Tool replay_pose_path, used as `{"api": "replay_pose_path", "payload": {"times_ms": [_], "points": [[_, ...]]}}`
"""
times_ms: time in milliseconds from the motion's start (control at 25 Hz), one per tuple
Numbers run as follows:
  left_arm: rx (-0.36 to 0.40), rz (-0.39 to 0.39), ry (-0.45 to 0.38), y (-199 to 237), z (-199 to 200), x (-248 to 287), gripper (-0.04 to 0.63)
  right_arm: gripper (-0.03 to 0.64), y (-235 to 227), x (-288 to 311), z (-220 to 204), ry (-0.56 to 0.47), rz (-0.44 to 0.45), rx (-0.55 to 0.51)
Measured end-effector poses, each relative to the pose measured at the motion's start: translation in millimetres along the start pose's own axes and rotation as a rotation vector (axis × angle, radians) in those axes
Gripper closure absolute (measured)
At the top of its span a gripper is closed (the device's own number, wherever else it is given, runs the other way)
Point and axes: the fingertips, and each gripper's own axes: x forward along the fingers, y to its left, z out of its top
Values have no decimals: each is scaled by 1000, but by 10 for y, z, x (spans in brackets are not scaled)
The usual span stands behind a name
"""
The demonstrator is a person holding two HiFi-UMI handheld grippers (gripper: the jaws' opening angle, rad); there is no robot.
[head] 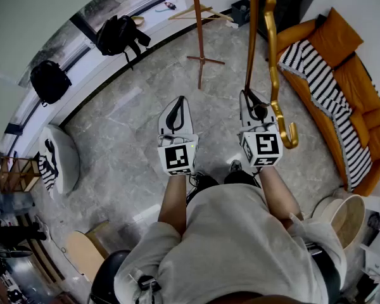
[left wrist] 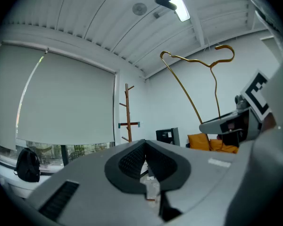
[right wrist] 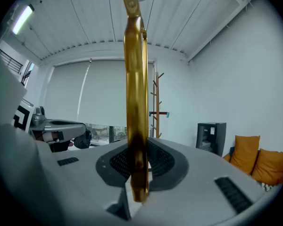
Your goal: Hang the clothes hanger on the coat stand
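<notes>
tools 2 | left tool (left wrist: 146,163) jaws together, empty | right tool (right wrist: 137,160) clamped on 1 gold hanger (right wrist: 134,79) | 1 coat stand (head: 199,33), 1 wooden hanger (head: 210,11) on it | 2 backpacks (head: 120,35)

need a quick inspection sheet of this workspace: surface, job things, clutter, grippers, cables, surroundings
surface: grey stone-look floor; no table in view
job's things: gold clothes hanger held upright, hook end down by the right gripper; wooden coat stand ahead, apart from the hanger
clutter: two black backpacks on the window ledge; patterned white cushion on the floor
grippers: left gripper jaws together, nothing between them; right gripper clamped on the hanger
cables: nothing seen
surroundings: orange sofa with a striped throw at the right; roller blind over the window
</notes>
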Motion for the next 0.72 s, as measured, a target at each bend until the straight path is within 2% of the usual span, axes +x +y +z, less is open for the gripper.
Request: {"api": "replay_pose_path", "payload": {"times_ms": [360, 720], "points": [[-18, -11, 30, 85, -150, -107, 586, 575, 245, 111, -121, 45, 27, 7], [-47, 14, 60, 458, -370, -385, 586, 575, 866, 273, -297, 125, 121, -1]]}}
